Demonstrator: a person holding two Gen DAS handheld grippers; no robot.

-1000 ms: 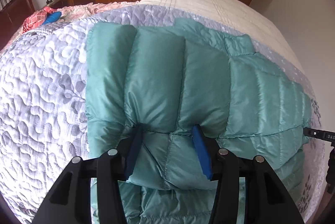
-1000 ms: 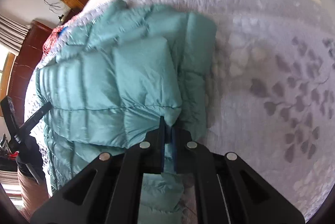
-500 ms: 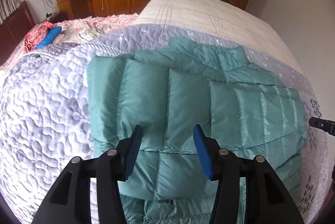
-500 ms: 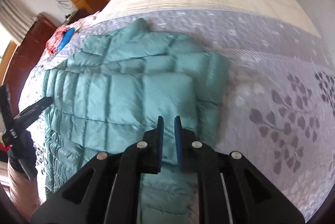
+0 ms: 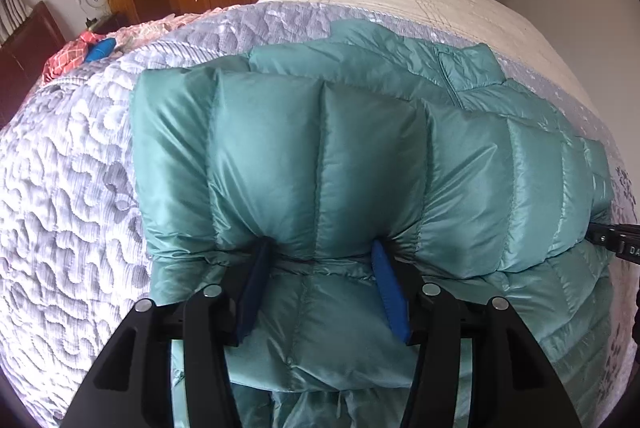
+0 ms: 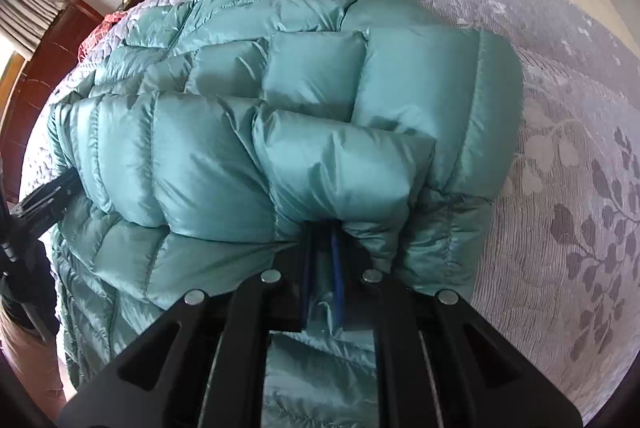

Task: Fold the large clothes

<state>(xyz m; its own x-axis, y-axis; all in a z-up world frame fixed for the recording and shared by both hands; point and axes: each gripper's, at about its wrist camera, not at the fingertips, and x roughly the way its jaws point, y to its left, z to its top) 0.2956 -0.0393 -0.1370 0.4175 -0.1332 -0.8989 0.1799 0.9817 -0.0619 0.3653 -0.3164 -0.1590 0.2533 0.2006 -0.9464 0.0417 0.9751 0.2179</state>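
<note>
From my left wrist view, the left hand-held gripper (image 5: pixel 322 280) gapes wide over the teal down jacket (image 5: pixel 360 163) on the bed (image 5: pixel 68 187); my right view shows the right hand-held gripper (image 6: pixel 322 268) nearly closed, pinching the jacket's folded edge.

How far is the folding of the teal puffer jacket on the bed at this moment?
Done, it seems: the teal quilted puffer jacket lies on the grey quilted bedspread with its sleeves folded across the body. In hand: the left tool is open, pushed under the folded edge; the right tool looks nearly shut on that edge. Left: the lower part is not yet folded.
</note>
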